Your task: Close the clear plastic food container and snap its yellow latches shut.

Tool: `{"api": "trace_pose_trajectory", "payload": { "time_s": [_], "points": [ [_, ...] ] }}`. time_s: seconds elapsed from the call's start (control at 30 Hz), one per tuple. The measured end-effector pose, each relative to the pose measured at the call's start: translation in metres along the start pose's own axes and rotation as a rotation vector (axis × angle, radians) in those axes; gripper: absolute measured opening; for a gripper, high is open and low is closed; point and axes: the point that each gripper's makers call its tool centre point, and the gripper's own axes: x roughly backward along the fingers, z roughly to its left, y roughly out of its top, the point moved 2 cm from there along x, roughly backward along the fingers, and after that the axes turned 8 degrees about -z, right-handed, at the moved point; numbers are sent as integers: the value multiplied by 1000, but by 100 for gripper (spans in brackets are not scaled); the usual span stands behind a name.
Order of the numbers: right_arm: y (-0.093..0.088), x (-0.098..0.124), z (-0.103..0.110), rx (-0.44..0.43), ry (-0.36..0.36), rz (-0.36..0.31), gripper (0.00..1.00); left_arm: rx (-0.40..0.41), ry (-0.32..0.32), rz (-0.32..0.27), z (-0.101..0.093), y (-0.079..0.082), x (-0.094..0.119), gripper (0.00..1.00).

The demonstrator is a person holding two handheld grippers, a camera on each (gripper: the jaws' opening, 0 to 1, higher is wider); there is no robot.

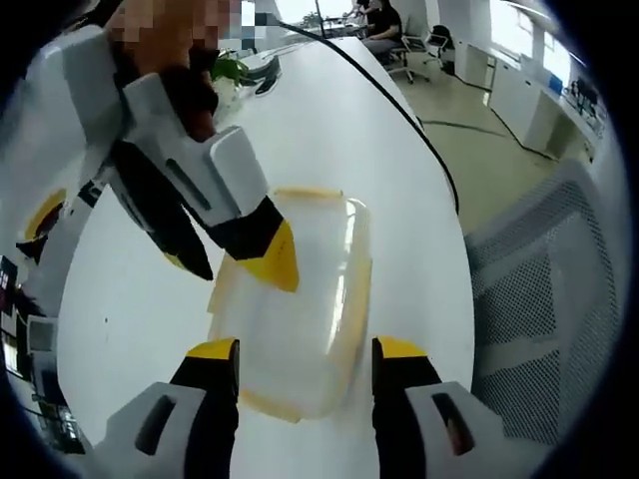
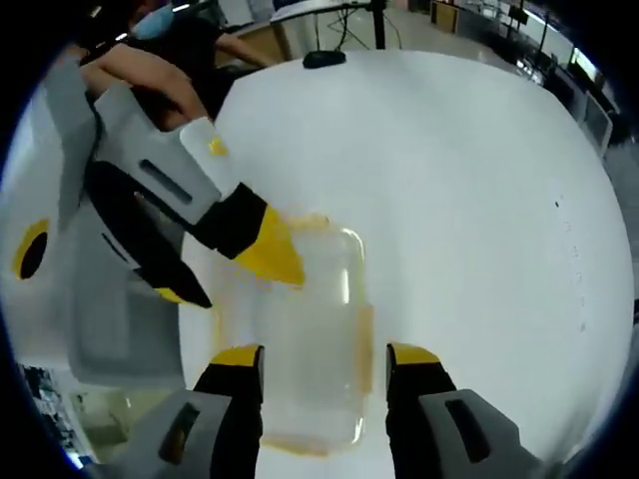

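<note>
A clear plastic container (image 1: 319,319) with its lid on lies on the white table (image 1: 329,130). Yellow latches (image 1: 363,289) run along its edges. My left gripper (image 1: 307,351) is open, its yellow-tipped jaws standing either side of the container's near end. From the opposite side my right gripper (image 1: 235,261), held by a hand, comes down with one yellow tip on the lid's far left corner. In the right gripper view the same container (image 2: 310,349) sits between my open right gripper (image 2: 326,357). There the left gripper (image 2: 228,274) touches the lid's far left corner.
A black cable (image 1: 399,105) crosses the table towards the far end, where a small plant (image 1: 228,70) stands. A mesh chair back (image 1: 549,299) is close on the right. A dark small object (image 2: 324,58) lies at the table's far edge.
</note>
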Motion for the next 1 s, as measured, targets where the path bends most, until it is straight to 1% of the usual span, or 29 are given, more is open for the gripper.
{"api": "trace_pose_trajectory", "payload": {
  "time_s": [0.2,0.33,0.47,0.6,0.7,0.77,1.0],
  "points": [
    [-5,5,4,9,-15,2,51,-1,-14,0,2,-3,0,60],
    [-11,10,6,24,-32,12,53,-1,-17,9,8,-7,0,63],
    [-20,16,9,30,-36,22,54,13,-23,2,12,-8,0,67],
    [-26,21,11,26,-38,23,56,-2,-27,7,16,-11,0,69],
    [-31,23,12,23,-51,26,58,-2,-31,10,18,-13,-1,70],
    [-34,24,14,29,-58,33,59,-17,-37,17,18,-14,-1,71],
    [-37,23,22,56,-79,31,66,-42,-57,25,20,-17,-4,76]
  ]
}}
